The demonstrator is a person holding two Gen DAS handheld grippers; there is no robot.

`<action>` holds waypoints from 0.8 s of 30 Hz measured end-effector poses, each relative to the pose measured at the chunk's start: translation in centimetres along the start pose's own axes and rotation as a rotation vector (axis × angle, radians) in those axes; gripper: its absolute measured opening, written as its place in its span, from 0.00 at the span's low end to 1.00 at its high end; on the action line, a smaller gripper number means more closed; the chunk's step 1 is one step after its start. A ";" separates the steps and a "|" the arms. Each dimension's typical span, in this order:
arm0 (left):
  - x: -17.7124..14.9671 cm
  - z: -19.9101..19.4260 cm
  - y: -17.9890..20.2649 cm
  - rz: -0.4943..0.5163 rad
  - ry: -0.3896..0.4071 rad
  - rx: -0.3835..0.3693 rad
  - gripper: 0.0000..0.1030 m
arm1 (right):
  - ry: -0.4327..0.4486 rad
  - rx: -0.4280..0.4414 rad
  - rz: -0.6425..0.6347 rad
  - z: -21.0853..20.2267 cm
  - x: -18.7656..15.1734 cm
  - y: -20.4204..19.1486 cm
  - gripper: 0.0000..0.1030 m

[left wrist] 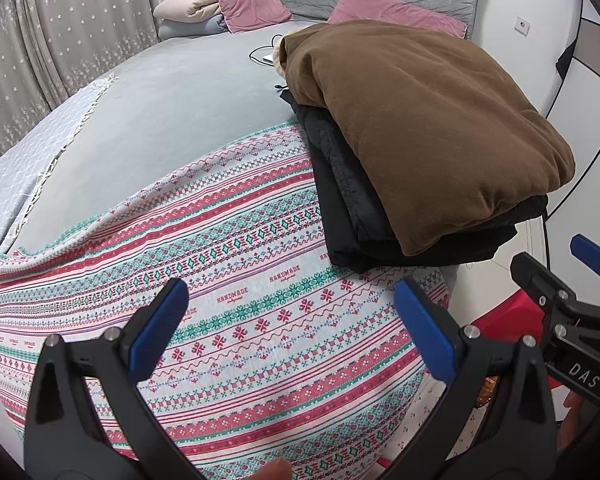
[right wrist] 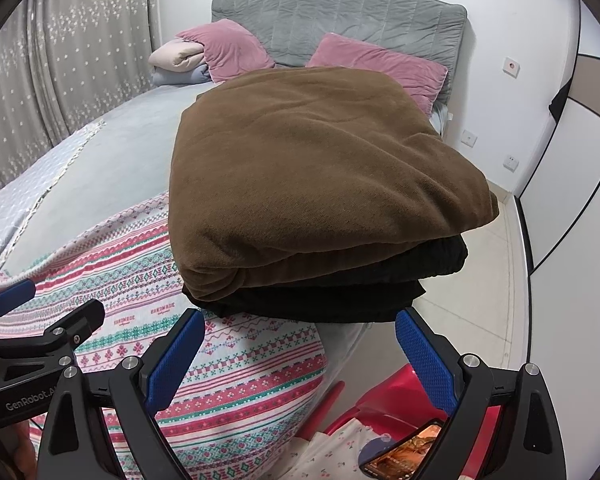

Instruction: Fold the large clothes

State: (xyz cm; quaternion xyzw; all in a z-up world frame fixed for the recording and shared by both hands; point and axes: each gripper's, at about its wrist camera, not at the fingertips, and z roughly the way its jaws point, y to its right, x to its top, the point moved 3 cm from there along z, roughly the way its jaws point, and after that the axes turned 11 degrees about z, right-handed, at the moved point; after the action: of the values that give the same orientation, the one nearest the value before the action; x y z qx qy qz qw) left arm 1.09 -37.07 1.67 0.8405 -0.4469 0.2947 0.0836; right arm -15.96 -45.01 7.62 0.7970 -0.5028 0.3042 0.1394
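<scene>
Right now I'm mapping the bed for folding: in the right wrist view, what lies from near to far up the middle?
Patterned cloth → brown folded garment atop black folded clothes → pink pillow → grey headboard.

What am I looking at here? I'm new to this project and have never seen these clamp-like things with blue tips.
They are two hand-held grippers, one in each of a person's hands, each carrying a fisheye camera looking along its fingers. One picture is from the left gripper, the other from the right gripper. Both are open and hold nothing. Below them is a bed with a patterned cloth spread out. Beside it sits a stack: a folded brown garment on folded black clothes. Pink pillows lie by the headboard.
</scene>
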 end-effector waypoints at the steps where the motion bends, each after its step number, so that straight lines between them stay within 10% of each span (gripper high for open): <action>1: 0.0 0.0 0.0 0.000 0.000 0.000 0.99 | 0.001 0.000 0.001 0.0 0.0 0.0 0.94; 24: -0.1 -0.1 0.1 0.000 -0.011 -0.022 0.99 | -0.001 0.003 0.002 0.1 0.0 0.1 0.94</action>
State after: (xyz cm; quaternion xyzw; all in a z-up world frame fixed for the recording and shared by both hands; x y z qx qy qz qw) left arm 0.95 -36.98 1.68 0.8410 -0.4508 0.2851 0.0904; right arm -16.05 -45.15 7.55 0.7967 -0.5034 0.3048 0.1377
